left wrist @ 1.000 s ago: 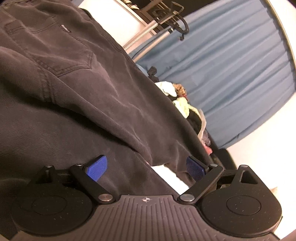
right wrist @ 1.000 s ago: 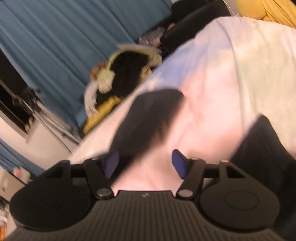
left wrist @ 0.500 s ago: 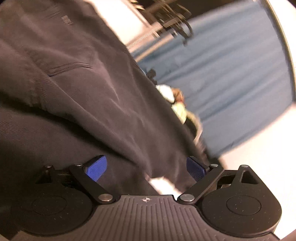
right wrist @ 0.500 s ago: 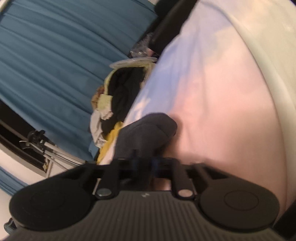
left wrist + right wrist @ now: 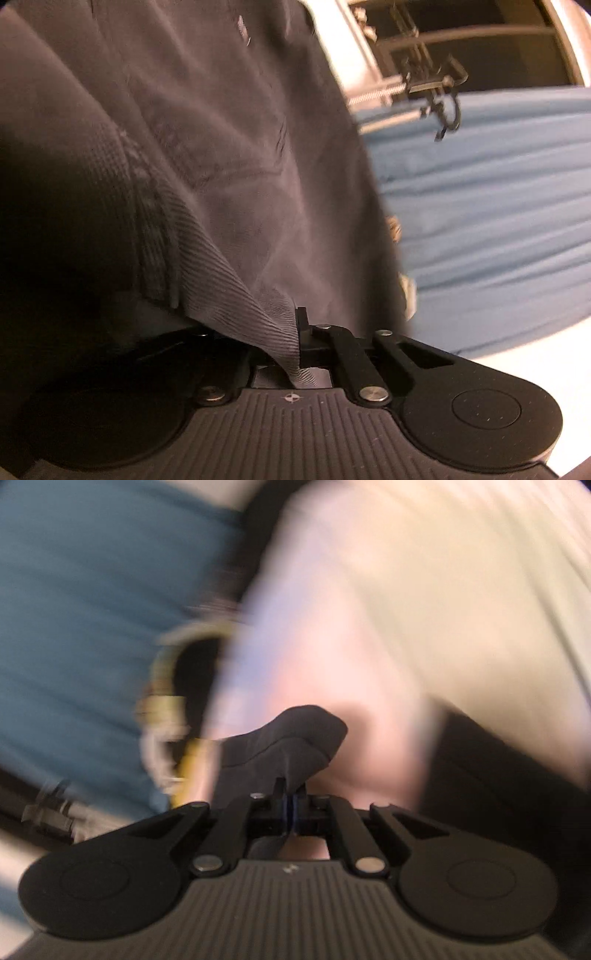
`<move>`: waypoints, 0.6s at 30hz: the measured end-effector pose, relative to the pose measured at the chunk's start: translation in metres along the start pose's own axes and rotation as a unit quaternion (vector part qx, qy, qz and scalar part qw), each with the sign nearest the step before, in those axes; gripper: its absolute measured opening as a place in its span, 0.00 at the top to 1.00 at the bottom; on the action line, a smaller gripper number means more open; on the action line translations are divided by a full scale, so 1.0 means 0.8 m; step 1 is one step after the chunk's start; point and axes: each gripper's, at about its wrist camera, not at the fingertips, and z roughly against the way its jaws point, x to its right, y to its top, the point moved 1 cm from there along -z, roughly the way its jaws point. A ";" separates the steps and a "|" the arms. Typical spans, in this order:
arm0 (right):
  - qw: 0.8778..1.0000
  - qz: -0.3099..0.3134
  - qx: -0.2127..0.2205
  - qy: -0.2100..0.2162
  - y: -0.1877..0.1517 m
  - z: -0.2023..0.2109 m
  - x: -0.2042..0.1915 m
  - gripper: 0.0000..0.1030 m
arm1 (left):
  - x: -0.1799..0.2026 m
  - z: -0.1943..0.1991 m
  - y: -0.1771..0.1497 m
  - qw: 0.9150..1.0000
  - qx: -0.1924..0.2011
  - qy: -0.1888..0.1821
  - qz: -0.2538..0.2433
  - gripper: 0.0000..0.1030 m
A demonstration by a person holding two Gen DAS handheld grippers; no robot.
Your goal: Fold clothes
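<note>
A pair of dark grey trousers [image 5: 229, 155] fills the left wrist view, lifted and draping down. My left gripper [image 5: 295, 332] is shut on a ribbed edge of the trousers, which folds over the left finger. In the blurred right wrist view, my right gripper [image 5: 290, 808] is shut on a dark end of the trousers [image 5: 284, 738], bunched just above the fingertips over the pale bed sheet [image 5: 424, 609].
A blue curtain [image 5: 498, 206] hangs behind, with a metal rack [image 5: 424, 81] above it. A pile of mixed clothes [image 5: 173, 701] lies at the bed's far edge. More dark cloth [image 5: 498, 797] lies at the right on the sheet.
Both grippers have gone from open to shut on the trousers. The left one has lifted the cloth, and the right view is sweeping fast.
</note>
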 end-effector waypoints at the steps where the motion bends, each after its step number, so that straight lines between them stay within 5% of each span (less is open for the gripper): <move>1: 1.000 0.009 0.001 -0.005 0.000 -0.002 0.001 0.96 | 0.003 0.006 0.002 1.000 0.006 -0.008 0.003 0.97; 8: 0.990 0.129 0.052 -0.002 0.014 -0.028 -0.101 0.97 | 0.005 0.022 0.017 0.997 0.026 -0.073 0.006 0.97; 11: 0.970 0.190 0.094 0.115 0.021 0.004 -0.195 0.97 | 0.001 0.032 0.020 0.991 0.029 -0.127 0.031 0.98; 14: 0.922 0.256 0.172 0.235 0.013 0.067 -0.250 0.97 | -0.005 0.048 0.027 0.986 0.044 -0.153 0.046 0.98; 15: 0.916 0.259 0.183 0.244 0.013 0.081 -0.245 0.97 | -0.008 0.052 0.029 0.985 0.047 -0.155 0.052 0.98; 18: 0.946 0.225 0.160 0.170 0.022 0.081 -0.174 0.97 | -0.020 0.059 0.027 0.988 0.043 -0.127 0.077 0.98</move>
